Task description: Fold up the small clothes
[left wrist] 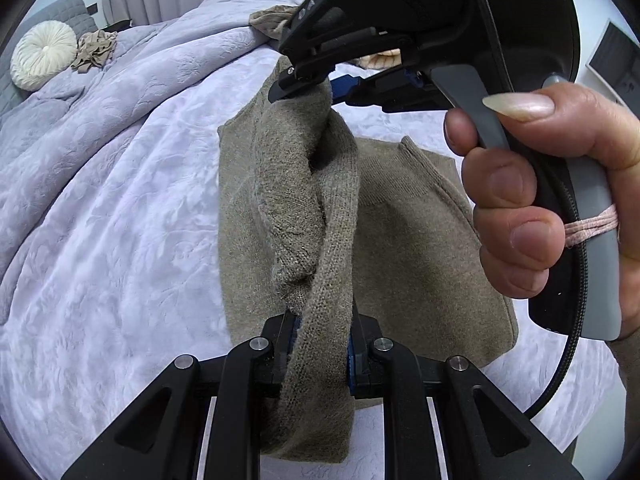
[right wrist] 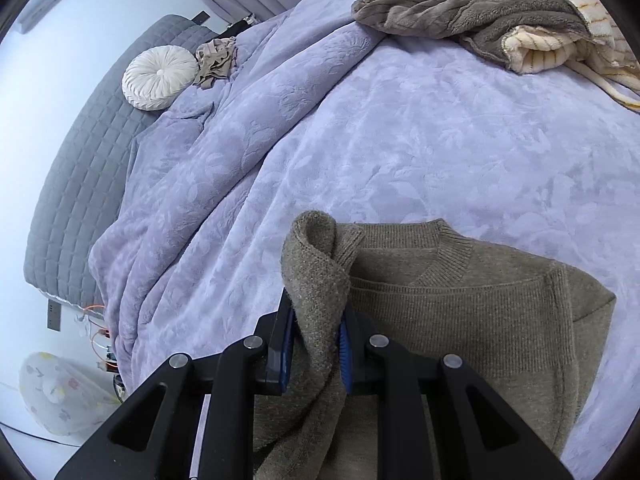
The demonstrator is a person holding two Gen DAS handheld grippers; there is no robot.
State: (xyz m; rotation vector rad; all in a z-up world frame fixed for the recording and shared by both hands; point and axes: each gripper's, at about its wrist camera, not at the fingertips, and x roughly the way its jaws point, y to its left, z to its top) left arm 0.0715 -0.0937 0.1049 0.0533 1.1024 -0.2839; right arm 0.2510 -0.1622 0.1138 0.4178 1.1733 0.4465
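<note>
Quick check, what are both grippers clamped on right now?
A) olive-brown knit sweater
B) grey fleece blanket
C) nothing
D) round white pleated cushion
A: the left gripper and right gripper each pinch a fold of the olive-brown knit sweater between blue pads.

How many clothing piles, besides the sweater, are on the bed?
2: a beige heap beside the round pillow, and a grey and striped pile at the far right. More may lie out of view.
</note>
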